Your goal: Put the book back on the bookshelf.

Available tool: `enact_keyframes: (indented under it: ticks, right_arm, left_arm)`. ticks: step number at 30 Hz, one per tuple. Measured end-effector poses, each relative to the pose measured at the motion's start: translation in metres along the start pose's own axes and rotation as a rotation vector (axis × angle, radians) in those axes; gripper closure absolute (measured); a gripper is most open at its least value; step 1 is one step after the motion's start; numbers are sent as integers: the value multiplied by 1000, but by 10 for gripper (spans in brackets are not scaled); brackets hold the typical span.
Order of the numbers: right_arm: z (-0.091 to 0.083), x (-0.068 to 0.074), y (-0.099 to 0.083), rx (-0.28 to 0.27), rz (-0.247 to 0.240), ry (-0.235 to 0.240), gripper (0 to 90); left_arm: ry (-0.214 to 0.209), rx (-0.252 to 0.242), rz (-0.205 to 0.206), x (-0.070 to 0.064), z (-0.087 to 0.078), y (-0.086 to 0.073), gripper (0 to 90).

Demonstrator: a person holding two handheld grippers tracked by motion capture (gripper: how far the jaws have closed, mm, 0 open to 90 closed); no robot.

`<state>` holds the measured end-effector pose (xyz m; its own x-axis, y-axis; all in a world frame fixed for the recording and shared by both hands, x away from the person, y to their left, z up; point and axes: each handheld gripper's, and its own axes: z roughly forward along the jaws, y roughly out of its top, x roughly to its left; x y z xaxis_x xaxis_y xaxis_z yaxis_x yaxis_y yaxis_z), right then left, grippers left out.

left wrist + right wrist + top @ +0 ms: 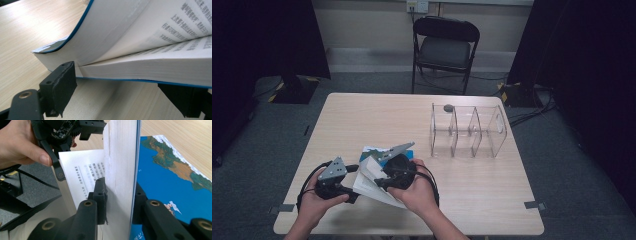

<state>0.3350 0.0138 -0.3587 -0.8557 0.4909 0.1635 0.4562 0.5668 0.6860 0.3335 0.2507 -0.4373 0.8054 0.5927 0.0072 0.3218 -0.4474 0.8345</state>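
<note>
The book (373,176) lies open near the front edge of the bench (492,200), between the two hands. It is thick, with white pages, lines of small print, and a thin blue edge on its cover. The cover (172,185) is bright blue with a picture like land and white foam.

The right claw (119,202) is shut on a fat bunch of pages and holds them up on edge, with one jaw on each side. The left claw (125,87) sits at the low stack of pages. One jaw touches the stack's corner and the other jaw is under the book, so I cannot tell if it is pinching.

From above, the hands and claws cover much of the book. The print is too small and blurry to read. A clear box (468,131) with slots stands well apart, to the right.
</note>
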Motion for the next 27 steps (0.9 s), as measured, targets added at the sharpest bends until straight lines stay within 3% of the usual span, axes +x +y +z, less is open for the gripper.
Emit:
enact_keyframes:
  ticks: [7,11,18,27]
  right_arm:
    - [-3,-2,2,-5,10,8,727]
    - [-7,-4,5,-10,8,29,728]
    - [-13,-9,9,9,2,46,728]
    - [-26,-15,25,43,-7,94,728]
  left_arm:
    - [7,-18,13,0,-2,3,147]
    - [18,-14,27,1,-2,9,74]
    - [-2,-27,55,2,-1,14,52]
    - [-37,-67,47,2,-7,24,35]
